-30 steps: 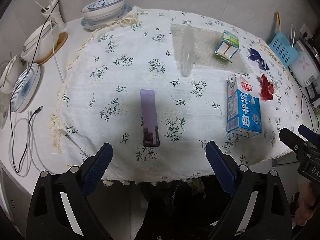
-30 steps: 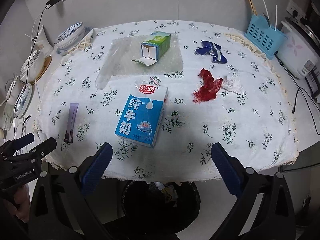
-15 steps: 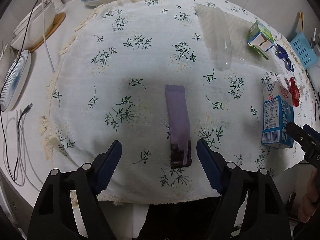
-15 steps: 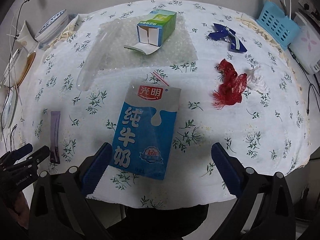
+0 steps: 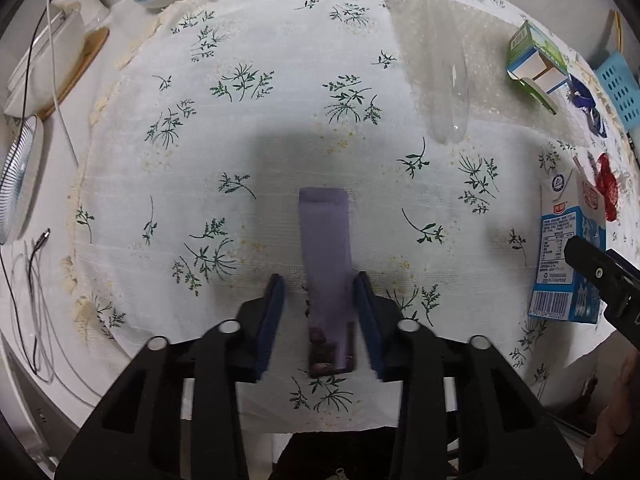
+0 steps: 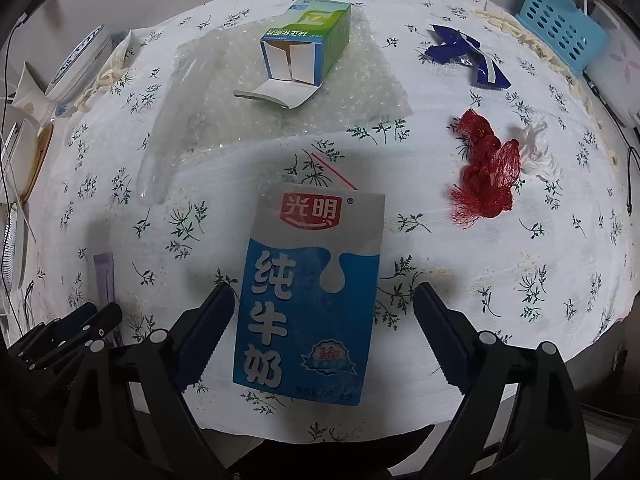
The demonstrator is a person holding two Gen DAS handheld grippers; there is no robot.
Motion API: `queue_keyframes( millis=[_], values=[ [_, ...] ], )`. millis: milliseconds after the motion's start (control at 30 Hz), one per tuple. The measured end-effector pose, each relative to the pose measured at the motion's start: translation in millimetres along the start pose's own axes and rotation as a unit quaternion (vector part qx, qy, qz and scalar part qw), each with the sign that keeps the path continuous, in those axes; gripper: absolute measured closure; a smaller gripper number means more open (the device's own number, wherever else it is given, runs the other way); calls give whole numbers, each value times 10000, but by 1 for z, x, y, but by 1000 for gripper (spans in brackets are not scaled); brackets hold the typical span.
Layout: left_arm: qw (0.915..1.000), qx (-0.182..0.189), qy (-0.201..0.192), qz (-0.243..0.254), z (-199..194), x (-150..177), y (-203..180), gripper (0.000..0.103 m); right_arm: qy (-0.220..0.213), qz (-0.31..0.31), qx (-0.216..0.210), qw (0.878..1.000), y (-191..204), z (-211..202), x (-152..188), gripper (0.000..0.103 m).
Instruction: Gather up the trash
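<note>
Left gripper (image 5: 319,312) astride purple sachet (image 5: 326,256), jaws narrowed

The bin (image 5: 340,456) under the table edge (image 5: 320,430) is mostly hidden, perhaps by the tongs.

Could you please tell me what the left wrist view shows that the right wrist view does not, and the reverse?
Only the left wrist view shows the left gripper closing around the near end of the flat purple sachet, with a small gap at its left finger. Only the right wrist view shows the open right gripper straddling the blue-and-white milk carton, and the white crumpled tissue. Both show the sachet, the carton, the green-and-white open box, the red mesh netting and the clear bubble wrap sheet.
</note>
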State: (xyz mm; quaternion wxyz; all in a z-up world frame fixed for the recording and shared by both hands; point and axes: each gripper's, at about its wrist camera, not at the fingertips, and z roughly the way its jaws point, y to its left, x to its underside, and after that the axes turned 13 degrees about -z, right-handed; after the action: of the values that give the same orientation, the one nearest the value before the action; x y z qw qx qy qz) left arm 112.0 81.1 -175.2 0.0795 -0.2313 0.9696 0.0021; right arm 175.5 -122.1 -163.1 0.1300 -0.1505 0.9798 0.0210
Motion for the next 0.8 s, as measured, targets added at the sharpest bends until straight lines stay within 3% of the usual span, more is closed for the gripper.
queue_keyframes(
  millis=[133, 200, 800],
  values=[
    [10000, -68, 21, -8, 1, -1, -1, 86, 147, 78, -101, 9998, 0, 7, -1, 30],
    [10000, -69, 15, -15, 0, -4, 0, 90, 226, 86, -160, 9996, 1, 10, -2, 41],
    [9992, 261, -292, -31, -32, 3, 4, 94, -134, -14, -153, 9998, -6, -19, 6, 42]
  ],
)
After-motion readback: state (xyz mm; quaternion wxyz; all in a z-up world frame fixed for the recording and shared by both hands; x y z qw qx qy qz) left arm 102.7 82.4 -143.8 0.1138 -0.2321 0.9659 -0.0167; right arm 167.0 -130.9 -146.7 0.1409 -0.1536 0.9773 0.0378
